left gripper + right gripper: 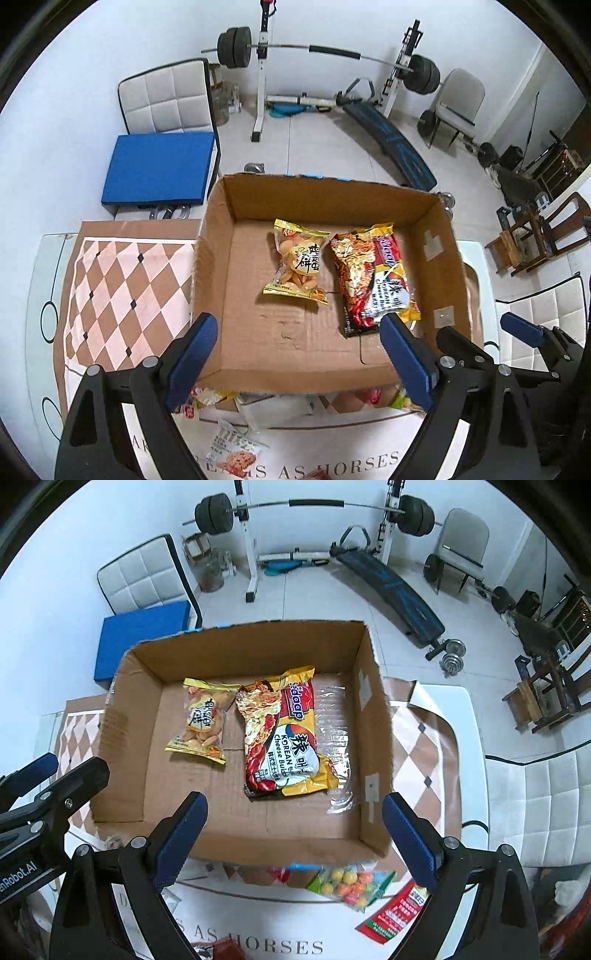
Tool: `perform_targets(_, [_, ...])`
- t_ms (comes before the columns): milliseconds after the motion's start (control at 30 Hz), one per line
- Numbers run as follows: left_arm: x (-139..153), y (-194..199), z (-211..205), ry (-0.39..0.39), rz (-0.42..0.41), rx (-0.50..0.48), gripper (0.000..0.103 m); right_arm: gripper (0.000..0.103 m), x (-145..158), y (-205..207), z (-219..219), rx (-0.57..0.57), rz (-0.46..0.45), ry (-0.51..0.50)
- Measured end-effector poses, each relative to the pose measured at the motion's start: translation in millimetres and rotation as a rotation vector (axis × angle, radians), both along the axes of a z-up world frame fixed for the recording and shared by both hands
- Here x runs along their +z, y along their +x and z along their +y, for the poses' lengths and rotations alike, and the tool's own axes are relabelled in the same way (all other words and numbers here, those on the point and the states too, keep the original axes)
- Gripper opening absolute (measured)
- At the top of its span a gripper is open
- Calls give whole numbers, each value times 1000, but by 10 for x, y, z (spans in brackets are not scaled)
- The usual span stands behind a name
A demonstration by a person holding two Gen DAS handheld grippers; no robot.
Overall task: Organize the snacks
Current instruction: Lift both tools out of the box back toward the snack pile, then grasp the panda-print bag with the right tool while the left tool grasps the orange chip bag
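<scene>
An open cardboard box [221, 332] [122, 775] stands on the table. Inside lie a yellow biscuit bag [299, 264] [201, 723] and a red-yellow Korean cheese noodle packet [373, 277] [288, 738]. My left gripper [299, 358] is open and empty, held above the box's near wall. My right gripper [291, 834] is open and empty, also above the near wall. More snacks lie in front of the box: a bag of coloured candy balls [349, 884], a red-green packet [397, 912] and a pale snack bag [232, 450].
The table has a checkered brown-and-pink cloth [122, 288] and a white mat with lettering [280, 945]. White padded chairs [166, 98] [539, 805] stand around. A blue cushion [159, 170] lies on one. A barbell rack and bench [384, 129] are behind.
</scene>
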State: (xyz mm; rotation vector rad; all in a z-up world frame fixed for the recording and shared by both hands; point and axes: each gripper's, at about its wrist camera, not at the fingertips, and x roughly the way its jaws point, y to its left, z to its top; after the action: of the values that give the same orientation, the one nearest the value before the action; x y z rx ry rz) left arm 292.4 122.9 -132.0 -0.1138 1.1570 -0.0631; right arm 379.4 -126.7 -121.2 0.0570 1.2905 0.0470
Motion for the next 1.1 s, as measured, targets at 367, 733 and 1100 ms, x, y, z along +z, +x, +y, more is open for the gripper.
perform_targets(367, [31, -629, 193, -20, 33, 12, 93, 98, 24, -635, -133, -65, 138, 175])
perform_targets(733, [-1237, -1741, 656, 34, 333, 87, 95, 98, -1421, -1879, 358, -57, 618, 341])
perform_targets(1100, [-1950, -2467, 1194, 36, 526, 272, 94, 94, -1845, -2242, 1191, 151, 626, 246])
